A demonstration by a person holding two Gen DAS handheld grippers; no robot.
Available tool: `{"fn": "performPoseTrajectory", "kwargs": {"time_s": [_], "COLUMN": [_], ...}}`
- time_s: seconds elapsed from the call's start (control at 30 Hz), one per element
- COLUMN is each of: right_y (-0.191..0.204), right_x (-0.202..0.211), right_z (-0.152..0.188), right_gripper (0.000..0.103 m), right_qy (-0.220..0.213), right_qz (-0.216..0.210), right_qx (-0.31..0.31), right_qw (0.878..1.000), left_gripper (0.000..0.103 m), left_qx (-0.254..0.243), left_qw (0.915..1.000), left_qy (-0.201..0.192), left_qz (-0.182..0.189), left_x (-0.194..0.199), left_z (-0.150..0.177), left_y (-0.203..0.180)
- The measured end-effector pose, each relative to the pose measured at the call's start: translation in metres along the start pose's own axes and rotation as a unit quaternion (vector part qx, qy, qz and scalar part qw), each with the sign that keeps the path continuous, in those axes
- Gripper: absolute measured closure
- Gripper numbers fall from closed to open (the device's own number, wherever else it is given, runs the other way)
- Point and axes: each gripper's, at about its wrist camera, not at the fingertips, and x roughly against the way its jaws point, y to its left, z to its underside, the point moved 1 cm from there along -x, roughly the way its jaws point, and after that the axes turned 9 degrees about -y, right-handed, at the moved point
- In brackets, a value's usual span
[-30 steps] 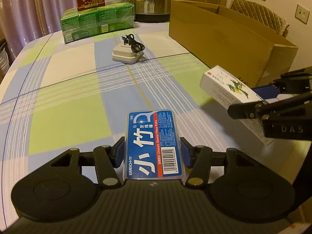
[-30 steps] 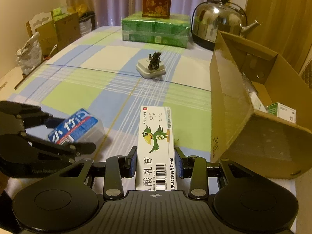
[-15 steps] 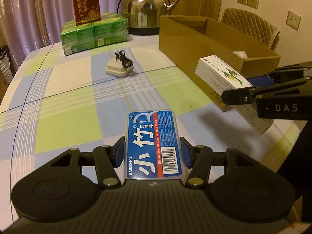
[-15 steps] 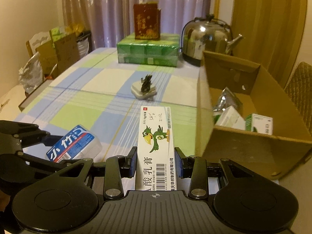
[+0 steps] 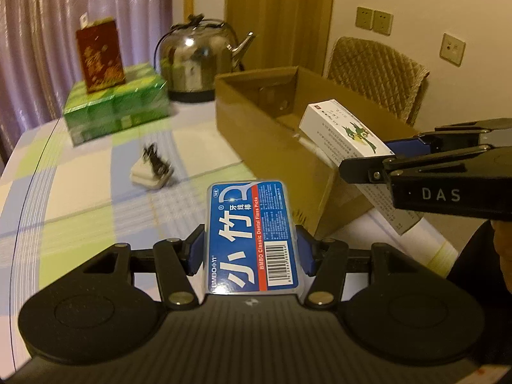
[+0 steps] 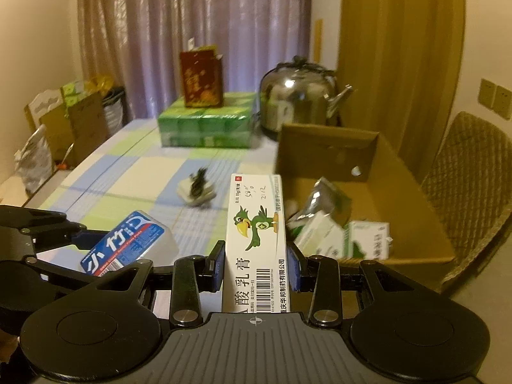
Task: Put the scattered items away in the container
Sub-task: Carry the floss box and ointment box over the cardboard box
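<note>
While both grippers have risen from the tablecloth toward the cardboard box (image 6: 384,192) over the last second, each keeps its load, so two items look ready to drop in. The left gripper (image 5: 249,249) is clamped across the short sides of the blue floss-pick case (image 5: 251,233), its long axis pointing forward along the fingers. The right gripper (image 6: 256,262) pinches the white ointment carton (image 6: 256,240) likewise, carton lengthwise forward, its far end near the box's near corner.
</note>
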Motion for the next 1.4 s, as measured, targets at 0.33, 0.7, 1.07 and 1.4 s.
{"fn": "performPoseTrajectory", "kwargs": {"time_s": [0.33,0.7,1.07,1.4], "right_y": [-0.052,-0.101,-0.137,-0.158], "right_x": [-0.002,-0.016,-0.044,-0.067], "right_z": [-0.014,-0.026,-0.03,-0.025], "right_gripper": [0.068,0.068,0.068,0.068], "right_qy": [-0.014,-0.021,-0.012,-0.002], "right_qz": [0.037,0.056,0.066,0.068], "right_qx": [-0.017,-0.035,-0.047,-0.067], "right_qw": [0.999,0.998,0.997,0.995], "left_gripper": [0.051,0.051,0.051,0.051], "left_qx": [-0.016,-0.029,-0.03,-0.027], "left_qw": [0.9996,0.9986,0.9979,0.9979], "left_qy": [-0.012,-0.016,-0.016,-0.002], "left_qz": [0.019,0.04,0.056,0.058], "left_x": [-0.02,-0.054,-0.099,-0.134], "left_z": [-0.032,-0.06,-0.085,-0.089], "left_y": [-0.026,-0.056,-0.072,-0.075]}}
